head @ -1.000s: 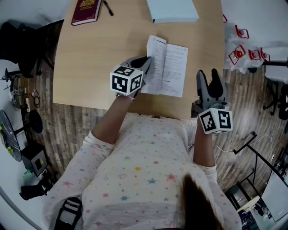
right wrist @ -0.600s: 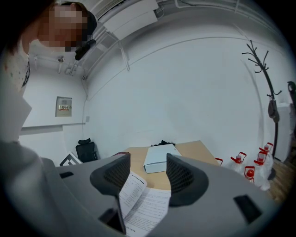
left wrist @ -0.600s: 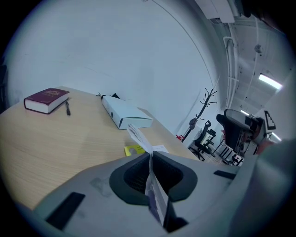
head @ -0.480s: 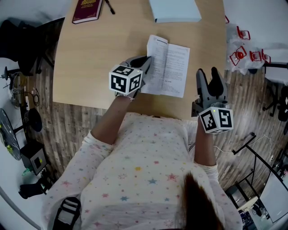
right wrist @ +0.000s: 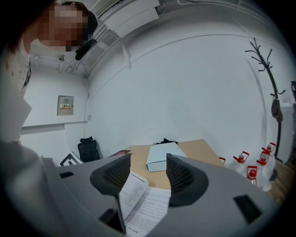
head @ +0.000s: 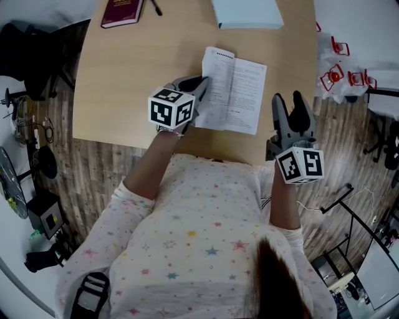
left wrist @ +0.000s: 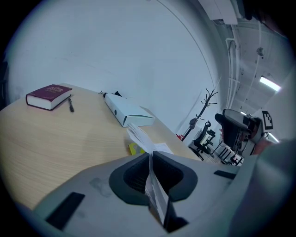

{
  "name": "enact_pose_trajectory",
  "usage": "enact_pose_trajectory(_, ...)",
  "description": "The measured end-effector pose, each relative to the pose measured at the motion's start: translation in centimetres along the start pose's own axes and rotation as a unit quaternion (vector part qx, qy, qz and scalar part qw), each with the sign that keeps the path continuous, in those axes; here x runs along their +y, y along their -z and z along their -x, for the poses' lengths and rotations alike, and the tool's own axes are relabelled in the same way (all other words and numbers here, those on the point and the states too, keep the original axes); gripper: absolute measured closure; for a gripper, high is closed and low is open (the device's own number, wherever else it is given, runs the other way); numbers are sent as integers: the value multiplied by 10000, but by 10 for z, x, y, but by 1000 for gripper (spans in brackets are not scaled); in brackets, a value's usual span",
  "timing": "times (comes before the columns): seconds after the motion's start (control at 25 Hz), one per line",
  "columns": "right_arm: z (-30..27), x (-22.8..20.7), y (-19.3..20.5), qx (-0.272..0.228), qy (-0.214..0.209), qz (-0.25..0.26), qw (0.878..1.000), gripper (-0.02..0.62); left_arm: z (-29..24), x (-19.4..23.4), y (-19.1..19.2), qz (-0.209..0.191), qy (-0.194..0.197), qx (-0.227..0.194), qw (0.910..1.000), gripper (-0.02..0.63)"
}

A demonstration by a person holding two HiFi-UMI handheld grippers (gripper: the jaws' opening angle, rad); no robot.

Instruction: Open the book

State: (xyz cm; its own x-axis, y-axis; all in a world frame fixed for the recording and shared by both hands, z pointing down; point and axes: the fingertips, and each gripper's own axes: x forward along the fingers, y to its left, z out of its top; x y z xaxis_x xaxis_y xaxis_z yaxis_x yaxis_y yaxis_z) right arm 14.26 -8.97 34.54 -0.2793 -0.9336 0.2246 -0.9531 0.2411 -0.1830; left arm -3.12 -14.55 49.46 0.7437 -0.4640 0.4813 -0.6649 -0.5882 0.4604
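Book (head: 234,90) lies open; our left claw (head: 198,86) clenched on pages (left wrist: 155,192), right claw (head: 288,106) released, empty. Risk: we tug, paper tears.

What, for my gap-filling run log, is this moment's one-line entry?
book: open on table | left hand-held gripper: shut on its left edge | right hand-held gripper: open, empty

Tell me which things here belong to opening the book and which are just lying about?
In the job: open white book; left tool, shut on its pages; right tool, open.
Just lying about: maroon book; pen; pale flat box.
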Motion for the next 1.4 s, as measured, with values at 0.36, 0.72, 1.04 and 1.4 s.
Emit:
enact_pose_trajectory(0.36,-3,2,3,10,-43,-27,10000,373,12,14,2,121,-66,-33,9999,578)
enact_pose_trajectory(0.72,-6,7,4,46,-70,-29,10000,373,24,35,2,176,-267,-35,9995,577)
enact_pose_trajectory(1.04,-3,3,6,51,-55,-14,10000,374,29,48,3,239,-419,-45,9988,575)
enact_pose_trajectory(1.4,-4,3,9,59,-40,-70,9999,374,39,74,3,478,-577,-56,9972,572)
